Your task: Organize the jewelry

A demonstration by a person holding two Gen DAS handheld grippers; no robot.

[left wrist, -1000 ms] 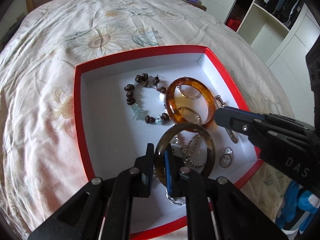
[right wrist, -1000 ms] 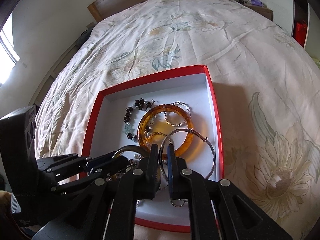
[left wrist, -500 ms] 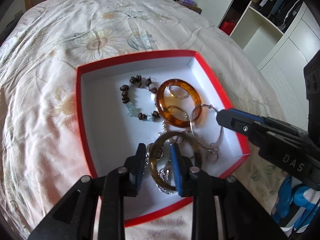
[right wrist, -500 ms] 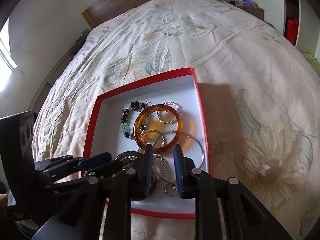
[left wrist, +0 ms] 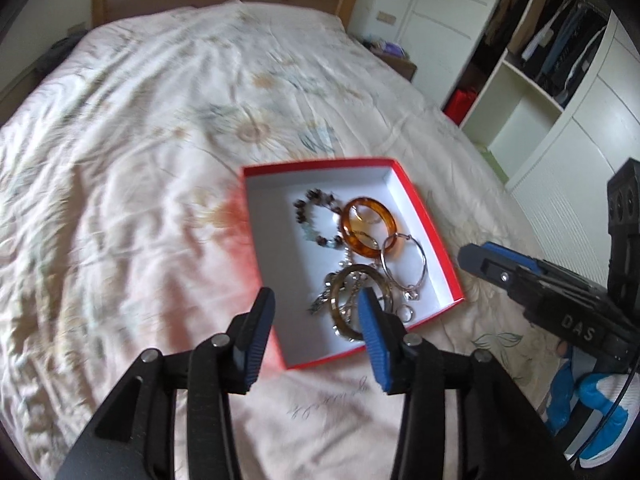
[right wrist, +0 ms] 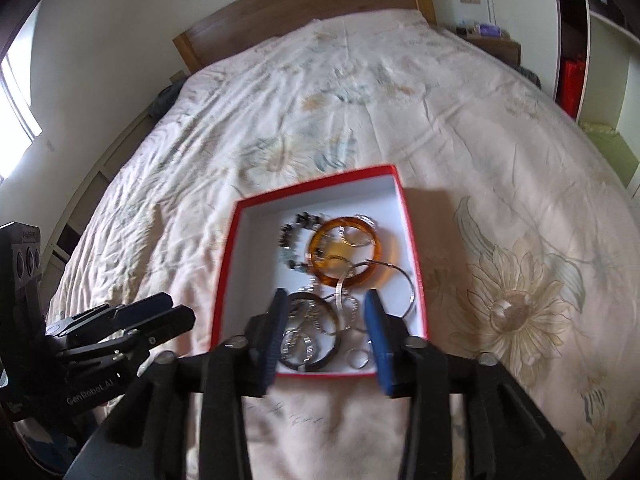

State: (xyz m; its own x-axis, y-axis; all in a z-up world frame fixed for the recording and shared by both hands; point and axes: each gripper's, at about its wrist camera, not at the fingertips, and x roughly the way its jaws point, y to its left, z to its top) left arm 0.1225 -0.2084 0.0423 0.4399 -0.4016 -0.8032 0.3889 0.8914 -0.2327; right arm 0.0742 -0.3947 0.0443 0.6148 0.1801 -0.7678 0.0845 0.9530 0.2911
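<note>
A red box with a white inside (left wrist: pixel 276 276) (right wrist: pixel 230 264) lies on the bed. It holds an amber bangle (left wrist: pixel 370 226) (right wrist: pixel 346 250), a dark beaded bracelet (left wrist: pixel 316 216) (right wrist: pixel 292 238), a thin silver hoop (left wrist: pixel 404 262) (right wrist: pixel 394 288), a dark brown bangle (left wrist: pixel 340 306) (right wrist: pixel 316 332) and tangled silver chains. My left gripper (left wrist: pixel 316 308) hangs above the box's near edge, its jaws opening with nothing held. My right gripper (right wrist: pixel 326 312) hovers likewise over the box's near side, its jaws opening and empty. Each gripper also appears in the other's view: the right gripper (left wrist: pixel 472 254) and the left gripper (right wrist: pixel 176 308).
The floral bedspread (left wrist: pixel 140 140) spreads around the box. A wooden headboard (right wrist: pixel 304 12) stands at the far end. White wardrobes with hanging clothes (left wrist: pixel 560 52) and a bedside table (left wrist: pixel 394 58) stand to the right. Blue-and-white shoes (left wrist: pixel 592 408) show at lower right.
Both grippers let go of their bangles, which now lie in the box, and their jaws have spread. Both have risen and pulled back, so the box looks smaller.
</note>
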